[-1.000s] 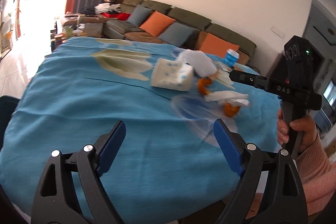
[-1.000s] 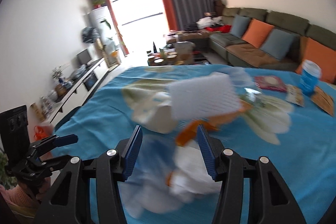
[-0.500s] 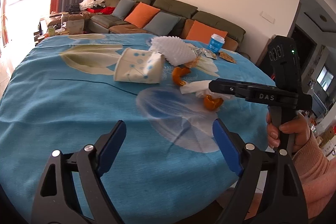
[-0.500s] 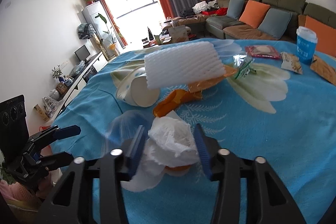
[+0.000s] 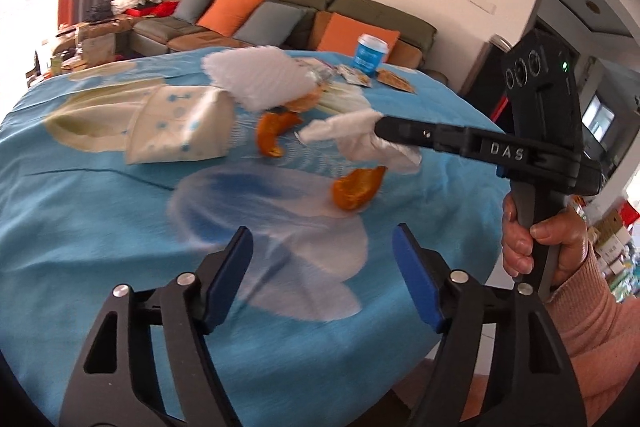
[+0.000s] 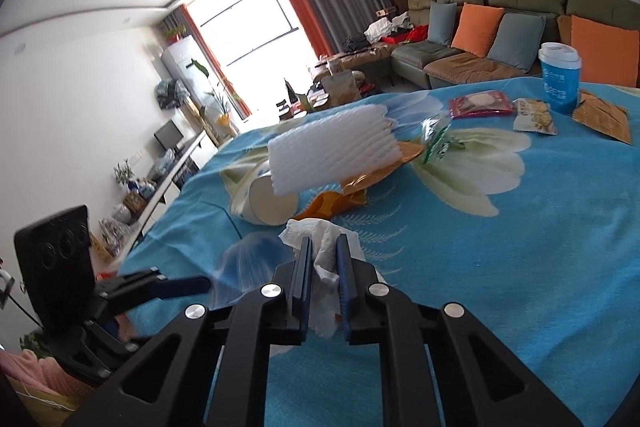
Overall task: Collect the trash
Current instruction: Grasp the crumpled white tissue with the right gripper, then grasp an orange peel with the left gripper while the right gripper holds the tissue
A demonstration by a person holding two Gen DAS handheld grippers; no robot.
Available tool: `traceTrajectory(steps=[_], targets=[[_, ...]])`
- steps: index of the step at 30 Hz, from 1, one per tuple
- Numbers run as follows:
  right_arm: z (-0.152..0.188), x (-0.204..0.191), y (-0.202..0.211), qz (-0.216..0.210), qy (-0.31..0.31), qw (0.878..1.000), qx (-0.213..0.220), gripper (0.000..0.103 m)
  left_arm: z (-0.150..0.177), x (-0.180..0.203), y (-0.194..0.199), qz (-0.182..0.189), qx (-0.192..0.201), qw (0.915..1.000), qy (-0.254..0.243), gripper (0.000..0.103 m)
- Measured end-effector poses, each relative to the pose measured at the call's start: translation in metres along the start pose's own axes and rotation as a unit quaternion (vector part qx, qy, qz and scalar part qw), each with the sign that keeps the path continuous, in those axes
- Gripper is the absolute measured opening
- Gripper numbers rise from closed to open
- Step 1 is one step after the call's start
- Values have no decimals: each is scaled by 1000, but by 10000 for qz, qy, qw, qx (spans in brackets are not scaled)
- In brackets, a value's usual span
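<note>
A crumpled white tissue (image 6: 320, 241) sits between the blue pads of my right gripper (image 6: 323, 251), whose jaws are closing and pressing on it. In the left wrist view the same tissue (image 5: 352, 133) hangs at the right gripper's tip (image 5: 384, 129), just above an orange peel (image 5: 356, 189) on the blue tablecloth (image 5: 80, 207). My left gripper (image 5: 324, 261) hovers low over the near table edge, jaws closing with nothing between them. Behind lie a second peel (image 5: 274, 133), a tipped paper cup (image 5: 180, 135) and a white foam net (image 5: 260, 79).
A blue lidded cup (image 6: 560, 79) and several snack wrappers (image 6: 534, 121) lie at the far right of the table. A green wrapper (image 6: 436, 137) lies beside the foam net (image 6: 332, 151). A sofa with cushions (image 6: 480, 27) stands behind the table. A hand (image 5: 532, 247) holds the right gripper's handle.
The right gripper's jaws closed onto the tissue and raised it off the peel. The left gripper moved closer to the trash and its jaws narrowed a little.
</note>
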State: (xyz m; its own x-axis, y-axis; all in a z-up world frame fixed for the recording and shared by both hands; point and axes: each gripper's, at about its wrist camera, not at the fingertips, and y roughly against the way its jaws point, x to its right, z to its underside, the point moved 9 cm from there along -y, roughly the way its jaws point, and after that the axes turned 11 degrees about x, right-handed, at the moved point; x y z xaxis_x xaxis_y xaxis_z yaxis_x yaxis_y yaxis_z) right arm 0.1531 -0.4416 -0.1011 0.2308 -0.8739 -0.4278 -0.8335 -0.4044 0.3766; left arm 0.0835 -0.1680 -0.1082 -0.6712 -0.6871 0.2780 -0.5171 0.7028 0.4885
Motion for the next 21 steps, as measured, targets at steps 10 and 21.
traceTrajectory(steps=[10, 21], targets=[[-6, 14, 8, 0, -183, 9997, 179, 11, 4, 11, -46, 217, -544, 9981, 194, 44], [-2, 18, 6, -43, -295, 9994, 190, 11, -5, 11, -70, 258, -755, 9961, 372, 24]])
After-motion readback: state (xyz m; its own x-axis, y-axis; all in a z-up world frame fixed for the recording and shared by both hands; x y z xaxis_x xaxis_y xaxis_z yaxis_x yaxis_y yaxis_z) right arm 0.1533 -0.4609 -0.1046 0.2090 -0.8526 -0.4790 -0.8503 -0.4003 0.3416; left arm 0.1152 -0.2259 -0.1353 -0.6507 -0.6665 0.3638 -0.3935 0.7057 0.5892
